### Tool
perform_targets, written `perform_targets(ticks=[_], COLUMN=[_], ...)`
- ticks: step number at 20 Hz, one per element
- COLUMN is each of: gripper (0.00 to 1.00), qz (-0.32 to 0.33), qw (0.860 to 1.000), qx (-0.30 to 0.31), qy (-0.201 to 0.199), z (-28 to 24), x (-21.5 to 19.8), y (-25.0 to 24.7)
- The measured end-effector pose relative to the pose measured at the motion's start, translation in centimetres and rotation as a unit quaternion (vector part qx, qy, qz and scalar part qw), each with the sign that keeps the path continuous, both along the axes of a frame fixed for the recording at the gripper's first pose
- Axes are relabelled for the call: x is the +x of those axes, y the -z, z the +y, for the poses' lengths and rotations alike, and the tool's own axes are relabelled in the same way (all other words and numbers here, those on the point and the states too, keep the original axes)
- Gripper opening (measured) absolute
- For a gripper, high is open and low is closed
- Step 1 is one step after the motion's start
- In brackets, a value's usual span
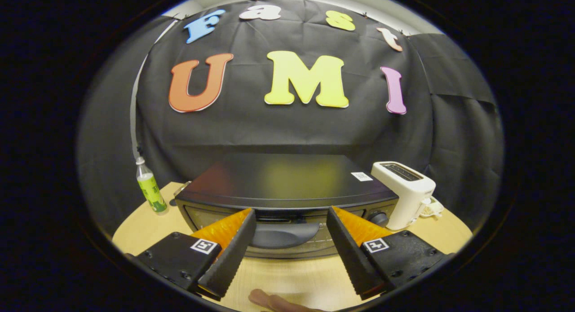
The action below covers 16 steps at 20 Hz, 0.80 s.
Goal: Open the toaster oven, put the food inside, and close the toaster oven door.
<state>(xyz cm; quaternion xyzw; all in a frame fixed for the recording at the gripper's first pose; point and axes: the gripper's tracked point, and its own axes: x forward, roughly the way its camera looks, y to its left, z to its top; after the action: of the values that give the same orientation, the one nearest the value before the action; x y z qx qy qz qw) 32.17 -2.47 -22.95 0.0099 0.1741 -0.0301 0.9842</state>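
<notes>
Your gripper (291, 229) has its two fingers spread wide, with nothing held between them; their inner faces are ribbed and taper forward like wedges. Just below the fingers, a small rounded piece of what looks like food (274, 301) lies on the pale wooden table (287, 276), which has a smooth, light grain. Straight ahead, the toaster oven (285, 186) sits on the table with its door closed. You see its broad curved door handle (284, 235) in the gap between the fingertips, though whether either tip touches it cannot be told. The oven is a dark, boxy thing with a flat, glossy top that bears a small white sticker near the right corner, and a round knob (378, 218) on its front at the right. Just beside it on the right stands a white slot toaster (406, 193), smooth and rounded. On the left, apart from the oven, stands an upright clear plastic bottle (149, 188) with a green label.
</notes>
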Motion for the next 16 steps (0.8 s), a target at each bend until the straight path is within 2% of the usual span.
perform_targets(ticks=[3,9,14,16], gripper=[1.0,1.0,1.0,1.0], qz=[0.018,0.048,0.058,0.058], qw=[1.0,0.998,0.996,0.997], qx=[0.007,-0.021,0.055,0.044], qy=[-0.005,-0.028,-0.032,-0.037], z=[0.5,0.5,0.5,0.5], x=[0.9,0.9,-0.4,-1.2], y=[0.3,0.3,1.1,1.0])
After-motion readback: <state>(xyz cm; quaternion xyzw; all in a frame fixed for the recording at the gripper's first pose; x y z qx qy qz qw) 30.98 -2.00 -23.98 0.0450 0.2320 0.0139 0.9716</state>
